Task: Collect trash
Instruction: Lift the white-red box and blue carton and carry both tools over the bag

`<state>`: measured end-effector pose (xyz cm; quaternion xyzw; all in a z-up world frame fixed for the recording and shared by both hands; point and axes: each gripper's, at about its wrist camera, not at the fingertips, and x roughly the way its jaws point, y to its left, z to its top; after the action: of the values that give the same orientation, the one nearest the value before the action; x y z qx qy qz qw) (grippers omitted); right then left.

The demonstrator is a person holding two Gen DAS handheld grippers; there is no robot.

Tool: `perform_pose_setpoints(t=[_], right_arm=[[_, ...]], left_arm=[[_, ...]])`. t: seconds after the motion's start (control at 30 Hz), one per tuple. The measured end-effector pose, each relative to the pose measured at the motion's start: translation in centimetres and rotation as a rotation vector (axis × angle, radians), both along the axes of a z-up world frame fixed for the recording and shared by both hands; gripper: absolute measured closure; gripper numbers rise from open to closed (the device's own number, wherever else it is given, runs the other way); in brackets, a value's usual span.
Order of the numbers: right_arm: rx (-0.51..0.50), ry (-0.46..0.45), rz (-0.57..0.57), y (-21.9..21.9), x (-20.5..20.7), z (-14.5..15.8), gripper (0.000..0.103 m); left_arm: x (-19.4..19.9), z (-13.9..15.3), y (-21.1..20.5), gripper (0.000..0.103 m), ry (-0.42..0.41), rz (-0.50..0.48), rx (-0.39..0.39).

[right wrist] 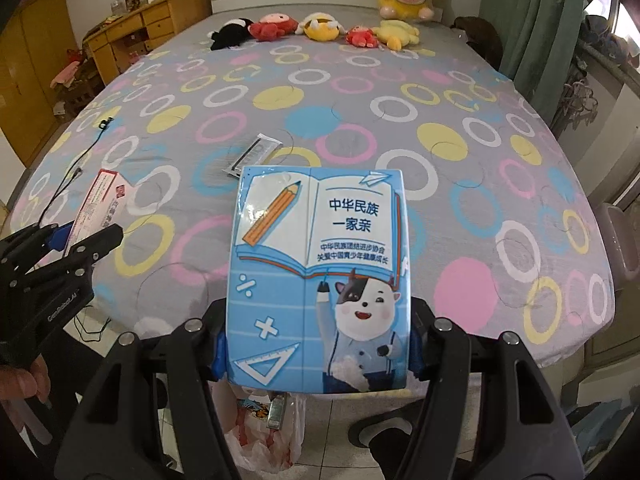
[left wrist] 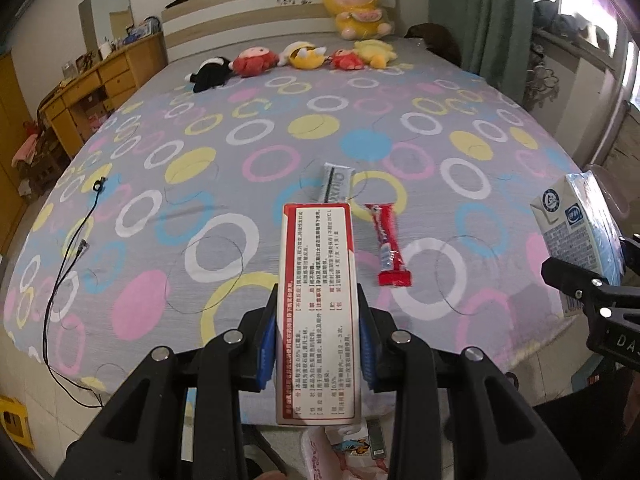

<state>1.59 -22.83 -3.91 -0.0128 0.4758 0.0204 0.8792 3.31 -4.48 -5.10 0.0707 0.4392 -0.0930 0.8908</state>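
The plastic bag [right wrist: 260, 436] of trash lies on the floor below both loads. The left gripper [left wrist: 318, 344] clamps a red-and-white medicine box [left wrist: 318, 312]; the right gripper [right wrist: 318, 344] clamps a blue milk carton [right wrist: 318, 280] reading "中华民族一家亲". Each should probably release squarely over the bag. Near the bed's [left wrist: 120, 208] near edge lie a red wrapper [left wrist: 388, 248] and a grey sachet [left wrist: 336, 182].

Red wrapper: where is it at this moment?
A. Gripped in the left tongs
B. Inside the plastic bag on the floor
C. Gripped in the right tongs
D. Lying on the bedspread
D: the red wrapper lies flat on the bedspread, while the left tongs grip a red-and-white box and the right tongs grip a blue carton.
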Motion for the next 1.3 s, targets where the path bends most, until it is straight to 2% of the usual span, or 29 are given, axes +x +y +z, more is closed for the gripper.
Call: perform_pose_setpoints(t=[0.33,0.43,0.63,0.8,0.97,1.3], right_arm=[[0.000,-0.026,0.061,0.9,-4.6,2.0,0.042],[-0.001,-0.020,0.074,1.4,-5.7,1.9,0.041],[0.006,0.014,0.093,2.2,-7.6,0.4,0.041],[0.033,0.083,0.107,3.2,-9.0,-3.3,0.041],[0.049,0.156,0.110,4.4,-10.1,-7.4,0.041],[0.031,0.293,0.125,5.9,-10.5,-15.4,0.041]], left_arm=[[-3.8,1.5,0.3,0.070,-0.017,-0.066,-0.039],[-5.1,1.5,0.6,0.070,-0.007,-0.096,-0.058],[-7.7,0.5,1.2,0.070,-0.003,-0.174,-0.032],[-9.9,-3.7,1.6,0.070,0.047,-0.222,0.010],[-11.3,-9.2,1.4,0.070,0.113,-0.275,0.035],[-11.8,-17.1,1.2,0.070,0.229,-0.337,0.038]])
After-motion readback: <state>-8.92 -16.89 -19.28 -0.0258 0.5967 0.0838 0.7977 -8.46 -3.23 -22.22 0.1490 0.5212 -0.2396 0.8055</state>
